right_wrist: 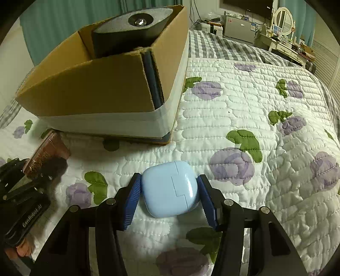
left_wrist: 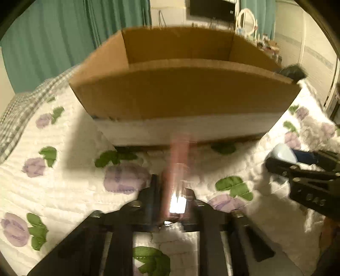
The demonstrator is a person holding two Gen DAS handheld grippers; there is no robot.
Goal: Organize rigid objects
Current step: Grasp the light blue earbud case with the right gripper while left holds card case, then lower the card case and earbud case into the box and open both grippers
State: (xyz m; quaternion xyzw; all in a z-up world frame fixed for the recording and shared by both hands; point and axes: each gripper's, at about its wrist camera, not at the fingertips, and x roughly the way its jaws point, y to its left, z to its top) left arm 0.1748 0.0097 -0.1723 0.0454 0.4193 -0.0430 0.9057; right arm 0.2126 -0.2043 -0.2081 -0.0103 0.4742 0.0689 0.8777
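Note:
A brown cardboard box (left_wrist: 182,93) with a white taped base stands on the flowered quilt, open at the top; it also shows in the right wrist view (right_wrist: 89,89). My left gripper (left_wrist: 170,186) is shut on a long pinkish-brown translucent case (left_wrist: 178,161), held in front of the box's near wall; the case also shows in the right wrist view (right_wrist: 46,155). My right gripper (right_wrist: 169,180) is shut on a light blue rounded earbud case (right_wrist: 170,189) just above the quilt, to the right of the box.
A grey foam block with a round metal part (right_wrist: 136,31) sits inside the box. The white quilt (right_wrist: 244,102) with purple flowers covers the bed. A dresser with an oval mirror (right_wrist: 283,19) and a TV stand behind the bed.

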